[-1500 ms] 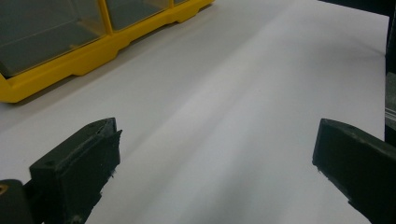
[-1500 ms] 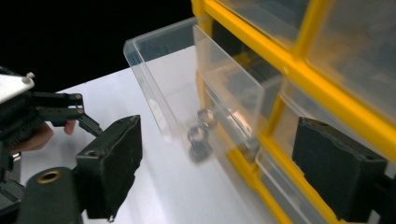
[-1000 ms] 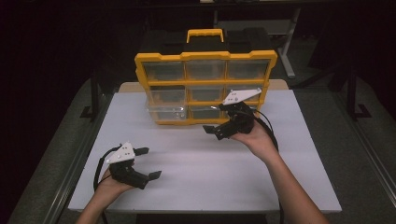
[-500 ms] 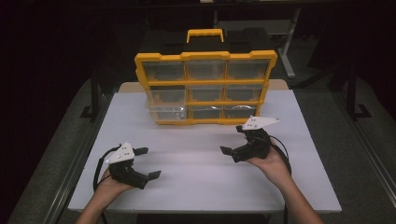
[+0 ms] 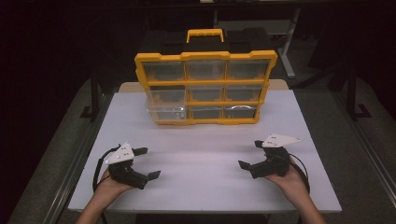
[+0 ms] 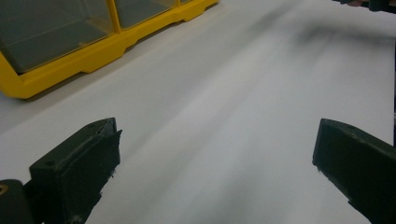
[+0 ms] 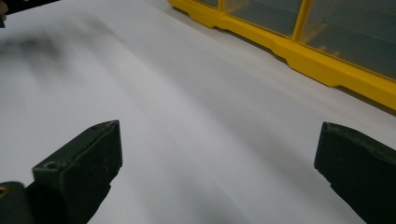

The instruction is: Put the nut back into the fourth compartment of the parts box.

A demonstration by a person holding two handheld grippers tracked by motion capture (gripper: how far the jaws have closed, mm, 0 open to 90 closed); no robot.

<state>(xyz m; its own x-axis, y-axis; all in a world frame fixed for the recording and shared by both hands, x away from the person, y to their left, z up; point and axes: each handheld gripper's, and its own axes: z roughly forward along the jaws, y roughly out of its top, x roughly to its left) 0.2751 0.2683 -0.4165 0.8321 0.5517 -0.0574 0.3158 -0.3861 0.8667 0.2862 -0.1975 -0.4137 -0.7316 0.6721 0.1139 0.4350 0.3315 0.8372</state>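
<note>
Resting on the table (image 5: pixel 205 140), left gripper (image 5: pixel 148 163) and right gripper (image 5: pixel 248 154) were released, empty; the protruding drawer (image 5: pixel 166 112) of the organizer (image 5: pixel 205 58) risked snagging.

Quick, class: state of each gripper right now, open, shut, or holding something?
Left gripper: open, jaws wide apart, holding nothing, above the white table.
Right gripper: open, jaws wide apart, holding nothing.

Bright white table (image 5: pixel 205 177) against dark surroundings; soft, slightly blurred gripper views
</note>
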